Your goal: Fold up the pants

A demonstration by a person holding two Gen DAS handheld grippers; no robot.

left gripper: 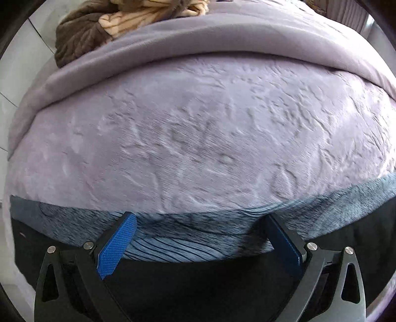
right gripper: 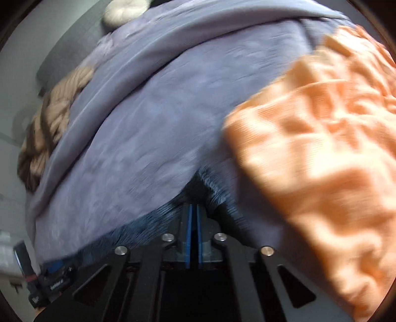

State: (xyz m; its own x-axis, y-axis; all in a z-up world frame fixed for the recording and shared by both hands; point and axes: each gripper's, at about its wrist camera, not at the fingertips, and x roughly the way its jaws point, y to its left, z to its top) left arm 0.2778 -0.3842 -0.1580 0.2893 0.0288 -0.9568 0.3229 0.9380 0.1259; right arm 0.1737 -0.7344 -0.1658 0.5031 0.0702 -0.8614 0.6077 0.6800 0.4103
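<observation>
Blue-grey ribbed pants lie on a lilac bedspread, along the near edge in the left wrist view. My left gripper is open, its blue pads either side of the pants' edge, with fabric between them. In the right wrist view my right gripper is shut on a bunched fold of the pants, which rises into a peak at the fingertips. The right view is motion-blurred.
An orange garment lies on the bed at the right. A brown and cream blanket lies at the far left; it also shows in the right wrist view. A round cream cushion lies beyond. The other gripper's body shows at the lower left.
</observation>
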